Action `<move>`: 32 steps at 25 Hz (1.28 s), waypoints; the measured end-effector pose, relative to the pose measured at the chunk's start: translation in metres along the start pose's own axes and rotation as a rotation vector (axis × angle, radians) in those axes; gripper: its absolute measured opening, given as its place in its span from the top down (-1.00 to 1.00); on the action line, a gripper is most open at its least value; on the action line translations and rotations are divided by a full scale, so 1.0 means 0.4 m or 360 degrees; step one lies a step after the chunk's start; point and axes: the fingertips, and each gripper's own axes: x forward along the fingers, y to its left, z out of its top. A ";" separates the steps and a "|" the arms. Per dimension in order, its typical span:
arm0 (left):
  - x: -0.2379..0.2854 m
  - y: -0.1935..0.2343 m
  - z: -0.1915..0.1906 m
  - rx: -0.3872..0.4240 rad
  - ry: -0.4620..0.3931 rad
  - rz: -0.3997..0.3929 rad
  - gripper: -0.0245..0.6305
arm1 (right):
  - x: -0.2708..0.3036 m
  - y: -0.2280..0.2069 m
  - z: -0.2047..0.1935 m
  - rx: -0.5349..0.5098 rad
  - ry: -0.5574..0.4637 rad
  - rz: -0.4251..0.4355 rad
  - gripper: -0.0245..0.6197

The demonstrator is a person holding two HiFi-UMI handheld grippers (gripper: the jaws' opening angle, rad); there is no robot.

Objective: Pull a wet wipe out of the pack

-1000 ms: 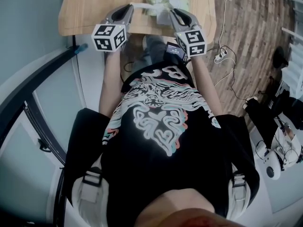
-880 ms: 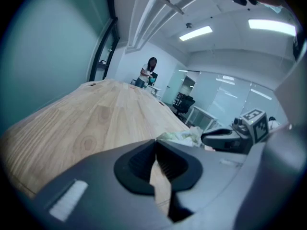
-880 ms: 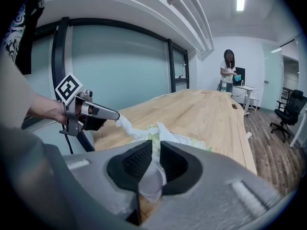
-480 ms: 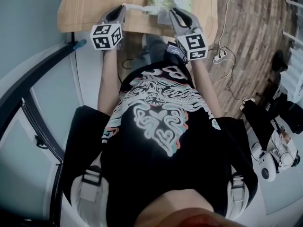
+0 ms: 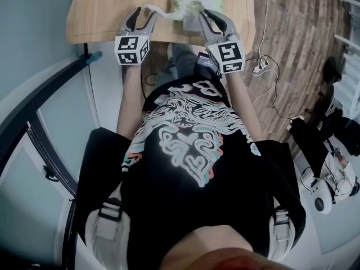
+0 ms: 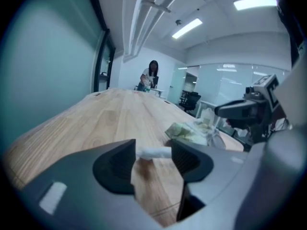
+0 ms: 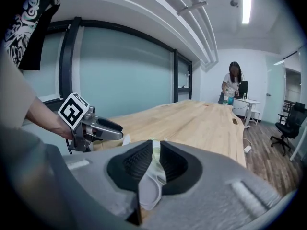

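Observation:
The green wet wipe pack [image 5: 194, 3] lies on the wooden table [image 5: 101, 10] near its front edge; in the left gripper view the pack [image 6: 188, 131] sits right of my jaws. A white wipe [image 5: 160, 9], twisted into a strip, runs from the pack leftwards to my left gripper [image 5: 142, 16]. The left jaws are opening, and the wipe's end [image 6: 156, 152] lies loose across the gap in my left gripper [image 6: 152, 153]. My right gripper [image 5: 203, 17] is shut on the pack's near edge, a thin white and green fold pinched in the right gripper [image 7: 153, 164].
A dark device [image 5: 207, 61] rests at the person's lap under the table's edge. Cables and a power strip [image 5: 260, 68] lie on the wood floor to the right. A person [image 7: 233, 83] stands at the table's far end, with an office chair [image 7: 288, 123] nearby.
The left jaws have spread apart and let go of the wipe's end. The left gripper has sunk slightly towards the table. The right gripper has stayed on the pack.

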 end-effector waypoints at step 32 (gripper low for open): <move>-0.183 -0.293 0.315 0.0416 -0.0328 -0.0249 0.96 | -0.249 -0.014 0.188 0.0095 -0.0364 -0.0379 0.92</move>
